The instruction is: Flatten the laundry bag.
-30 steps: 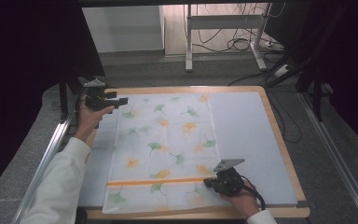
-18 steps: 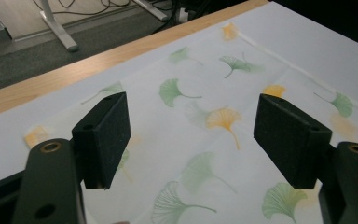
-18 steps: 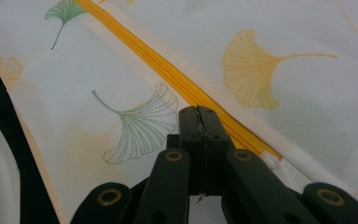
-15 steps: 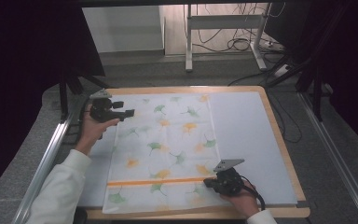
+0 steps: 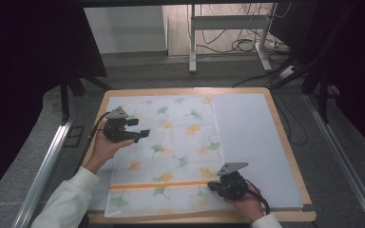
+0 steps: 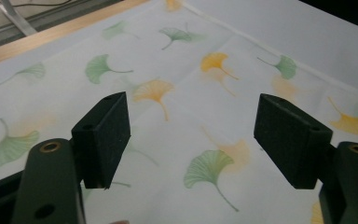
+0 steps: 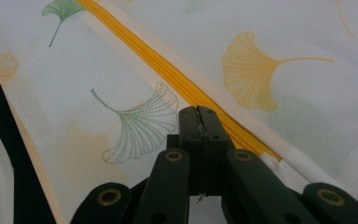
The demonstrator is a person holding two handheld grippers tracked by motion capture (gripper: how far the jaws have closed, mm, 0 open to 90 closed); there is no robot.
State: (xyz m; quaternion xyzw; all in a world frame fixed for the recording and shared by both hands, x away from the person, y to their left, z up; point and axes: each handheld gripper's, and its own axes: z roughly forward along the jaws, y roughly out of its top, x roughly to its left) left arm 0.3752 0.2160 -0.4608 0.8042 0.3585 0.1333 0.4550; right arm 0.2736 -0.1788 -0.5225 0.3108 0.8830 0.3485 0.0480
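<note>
The right gripper (image 5: 215,186), at five o'clock on the table (image 5: 285,137), had its fingers closed on the cloth's (image 5: 171,147) zipper (image 7: 168,74) end. The left gripper (image 5: 141,134), at nine o'clock, hung over the cloth, fingers wide, empty.

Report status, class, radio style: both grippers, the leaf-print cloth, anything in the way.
Left gripper open, above the cloth. Right gripper shut at the yellow zipper, near edge. Cloth flat on the table. Nothing in the way.
</note>
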